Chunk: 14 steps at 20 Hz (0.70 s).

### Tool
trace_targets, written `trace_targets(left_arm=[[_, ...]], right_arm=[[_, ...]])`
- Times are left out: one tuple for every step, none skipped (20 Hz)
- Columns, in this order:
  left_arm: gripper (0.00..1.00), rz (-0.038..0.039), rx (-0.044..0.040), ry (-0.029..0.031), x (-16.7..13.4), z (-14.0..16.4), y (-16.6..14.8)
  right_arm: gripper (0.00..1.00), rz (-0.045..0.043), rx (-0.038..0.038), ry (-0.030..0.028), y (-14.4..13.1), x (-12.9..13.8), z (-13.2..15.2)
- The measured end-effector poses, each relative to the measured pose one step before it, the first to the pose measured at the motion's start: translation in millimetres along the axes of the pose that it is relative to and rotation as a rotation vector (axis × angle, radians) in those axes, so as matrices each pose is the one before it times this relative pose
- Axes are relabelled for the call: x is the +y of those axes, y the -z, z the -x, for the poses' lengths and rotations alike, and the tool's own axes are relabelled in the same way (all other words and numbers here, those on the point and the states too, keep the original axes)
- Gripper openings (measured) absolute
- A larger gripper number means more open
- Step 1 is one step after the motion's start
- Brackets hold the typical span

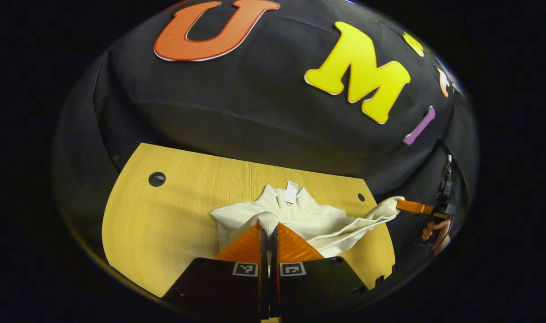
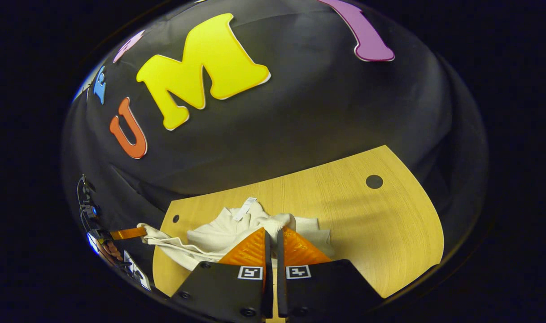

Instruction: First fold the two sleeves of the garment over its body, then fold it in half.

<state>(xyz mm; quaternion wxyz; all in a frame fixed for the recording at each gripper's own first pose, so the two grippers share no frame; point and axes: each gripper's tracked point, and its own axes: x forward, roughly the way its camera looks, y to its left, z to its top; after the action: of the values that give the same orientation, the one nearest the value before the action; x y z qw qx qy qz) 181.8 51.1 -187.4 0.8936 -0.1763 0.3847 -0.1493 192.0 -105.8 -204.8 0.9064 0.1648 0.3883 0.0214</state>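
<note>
The cream garment point(image 1: 308, 220) lay on the table point(image 1: 165, 215), collar and tag toward the booth wall, bunched rather than spread flat.

In the left gripper view, the left tool point(image 1: 268, 233) was clenched on a fold of cloth near the garment's nearer left part; a lump of fabric rose between its nearly closed fingers. Farther off at the right of the same view, the other tool pinched the end of a sleeve point(image 1: 382, 208), stretched out past the table's edge, with a hand point(image 1: 436, 231) behind it.

In the right gripper view, the right tool point(image 2: 271, 235) was likewise clenched on cloth, fingers almost together with fabric between them. The far tool at the left of that view held its sleeve point(image 2: 154, 235) pulled out over the table's edge too.

By these views, the task was at an early stage. Both sleeves were gripped and drawn outward, neither yet laid over the body. Both sleeve folds and the fold in half seemed left to do.
</note>
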Motion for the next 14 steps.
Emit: trace_targets(left_arm=[[0.04,0.02456,0.00641,0.00027,4.70,-15.54,-1.46],[0.04,0.01815,0.00652,-0.00245,7.62,-15.56,1.11],[0.04,0.00586,0.00167,-0.00429,5.19,-15.47,0.35],[0.04,-0.00085,0.00194,-0.00765,4.56,-13.11,-0.15],[0.04,-0.00036,-0.00358,-0.00896,4.57,-10.76,-1.95],[0.04,0.00256,-0.00988,-0.00336,3.35,-9.72,-3.41],[0.03,0.00622,-0.01268,-0.00047,2.00,-10.48,-2.32],[0.04,0.00572,-0.01290,-0.00147,3.80,-12.12,-0.53],[0.04,0.00731,-0.00980,-0.00626,4.08,-10.03,1.00],[0.03,0.01434,-0.01243,-0.00459,5.47,-9.28,0.86],[0.04,0.01670,-0.01461,-0.00753,3.22,-8.59,0.43],[0.04,0.00895,-0.01393,-0.00715,1.85,-10.68,-0.29],[0.04,-0.00795,-0.00905,-0.01186,1.82,-8.38,-0.42],[0.04,-0.01441,-0.00584,-0.01267,1.06,-8.02,0.43]], right_arm=[[0.04,-0.00765,0.00186,0.00359,-0.85,-4.71,-15.50],[0.04,-0.00681,0.00344,0.00603,1.33,-4.98,-14.65],[0.04,-0.00299,0.00348,0.00388,0.55,-3.28,-14.30],[0.04,0.00136,0.00397,0.00122,1.89,-2.01,-14.01],[0.04,0.01054,0.00173,0.00068,1.73,-1.53,-14.31],[0.04,0.01391,-0.00118,0.00241,2.94,-2.18,-13.34],[0.04,0.00534,0.00294,0.00357,2.03,-2.47,-13.23],[0.04,-0.00556,0.00229,0.00461,3.02,-2.18,-11.56],[0.04,-0.00138,0.00287,0.00746,4.38,-2.88,-11.01],[0.04,0.00281,0.00251,0.00853,5.37,-3.30,-9.81],[0.04,0.00199,0.00492,0.01362,4.61,-4.77,-9.77],[0.05,-0.00298,0.00344,0.00404,3.36,-1.69,-8.94],[0.05,-0.00469,-0.00130,0.00746,1.24,-1.43,-8.71],[0.05,-0.00321,-0.00209,0.00618,0.29,-1.08,-9.33]])
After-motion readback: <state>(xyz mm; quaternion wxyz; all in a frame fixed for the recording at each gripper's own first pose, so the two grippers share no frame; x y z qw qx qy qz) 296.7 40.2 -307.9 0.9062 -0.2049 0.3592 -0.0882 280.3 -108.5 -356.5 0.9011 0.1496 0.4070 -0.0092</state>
